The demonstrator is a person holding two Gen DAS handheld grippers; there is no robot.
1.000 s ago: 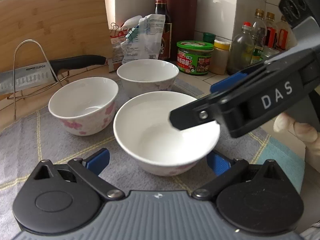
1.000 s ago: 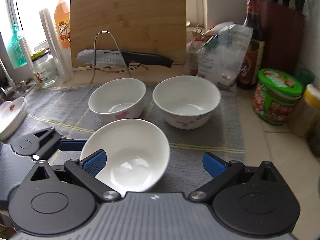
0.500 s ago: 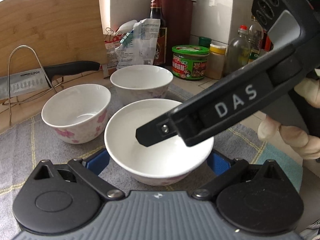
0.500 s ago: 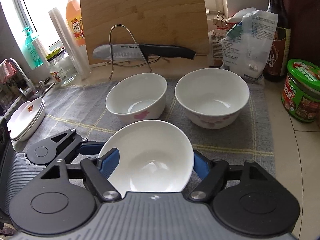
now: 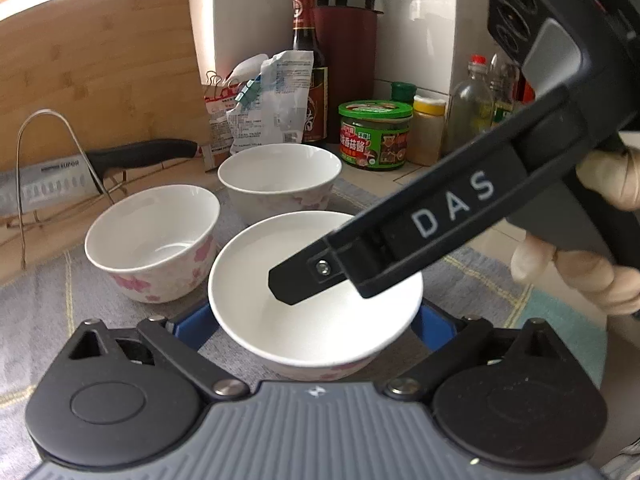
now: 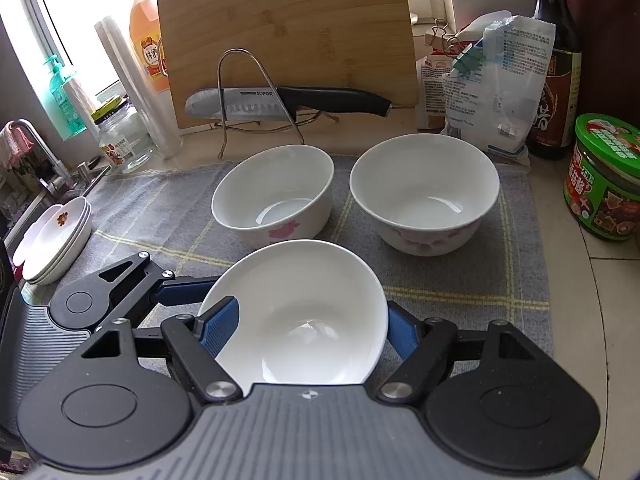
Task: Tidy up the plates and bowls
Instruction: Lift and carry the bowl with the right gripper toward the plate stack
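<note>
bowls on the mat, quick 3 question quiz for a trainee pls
1. How many white bowls sit on the grey mat?
2. True or false: the knife lies inside a bowl.
3. In the right wrist view, the stacked plates are: A) left of the bowls B) beside the green-lidded jar C) on the cutting board

Key: 1) three 2) false 3) A

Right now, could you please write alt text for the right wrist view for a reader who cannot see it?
The right gripper clamps the near white bowl by its rim on a grey mat, with the left gripper at the bowl's left side. Two more flowered bowls stand behind, before a knife and cutting board; plates are stacked far left.
</note>
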